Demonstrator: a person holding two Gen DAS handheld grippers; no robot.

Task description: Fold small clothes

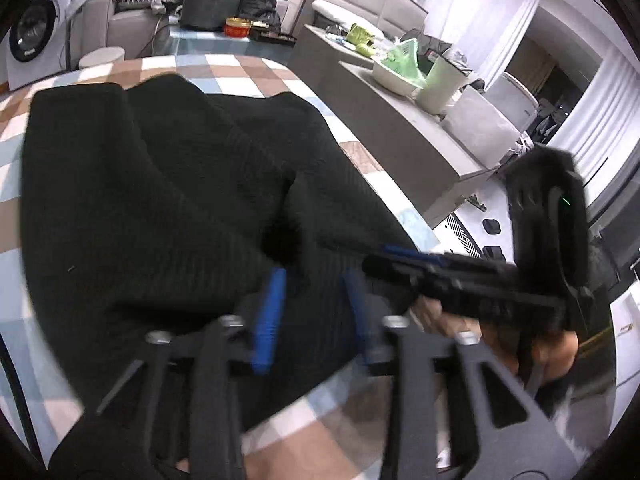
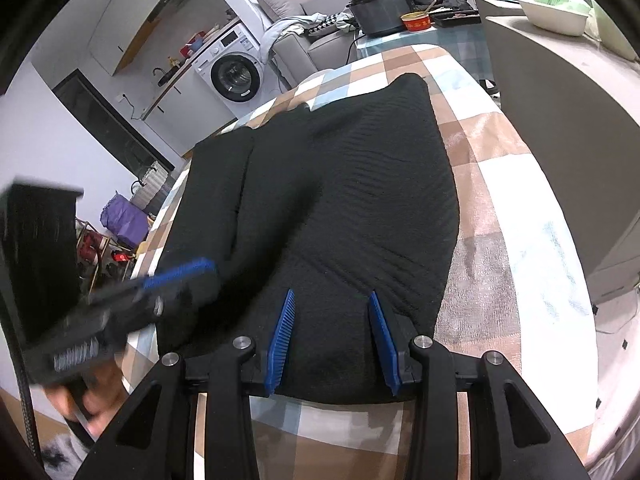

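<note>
A black garment [image 2: 320, 200] is laid flat on the checkered table [image 2: 500, 208]. The right gripper [image 2: 332, 336] is held half-open over its near edge. At nine o'clock, the left gripper [image 2: 180, 280] is seen parted, with nothing gripped.

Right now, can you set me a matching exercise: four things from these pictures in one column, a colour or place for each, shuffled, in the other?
Things:
1. garment
2. tablecloth
3. washing machine
4. red bowl

Descriptions:
A. checked brown, white and pale blue
B. white, with a round door
C. black, spread flat on the table
D. beside a dark pot at the far end

Pairs: 1-C, 2-A, 3-B, 4-D
</note>
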